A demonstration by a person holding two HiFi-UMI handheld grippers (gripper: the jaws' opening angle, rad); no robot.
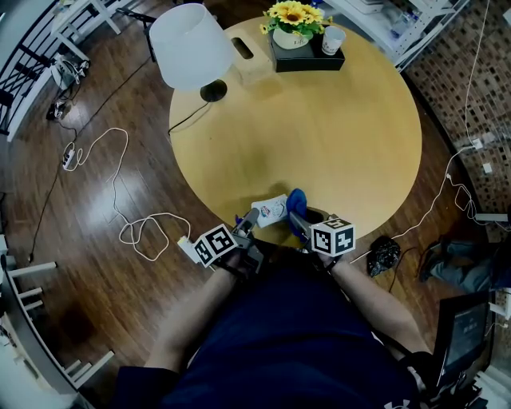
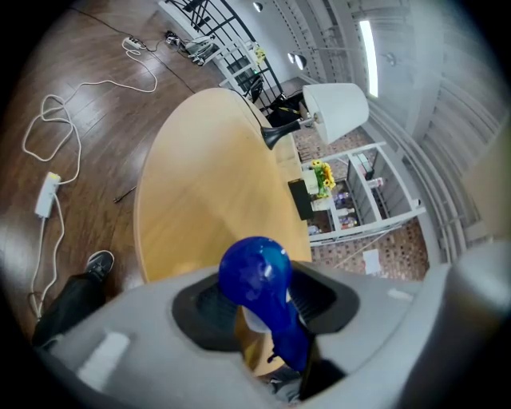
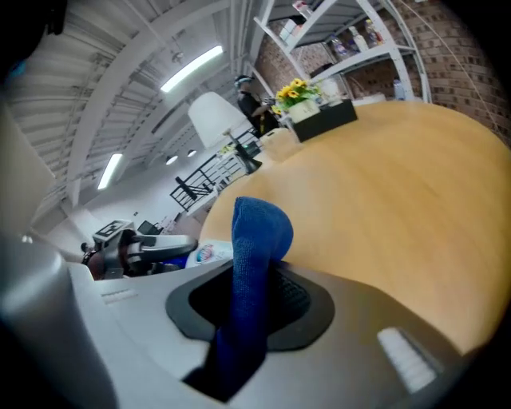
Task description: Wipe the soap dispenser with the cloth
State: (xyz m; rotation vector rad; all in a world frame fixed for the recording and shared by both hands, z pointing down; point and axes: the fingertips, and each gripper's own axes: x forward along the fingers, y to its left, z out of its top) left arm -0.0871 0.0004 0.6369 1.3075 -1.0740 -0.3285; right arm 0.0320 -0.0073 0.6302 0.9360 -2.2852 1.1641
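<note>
The soap dispenser, white with a printed label and a blue top, hangs over the near edge of the round wooden table. My left gripper is shut on it. In the left gripper view the glossy blue top sits between the jaws of this gripper. A blue cloth stands folded just right of the dispenser, with my right gripper shut on it. In the right gripper view the cloth rises from that gripper, and the dispenser's label shows to its left.
At the table's far side stand a white lamp, a pot of yellow flowers and a white cup on a black tray. White cables lie on the wooden floor at left. White shelving stands beyond the table.
</note>
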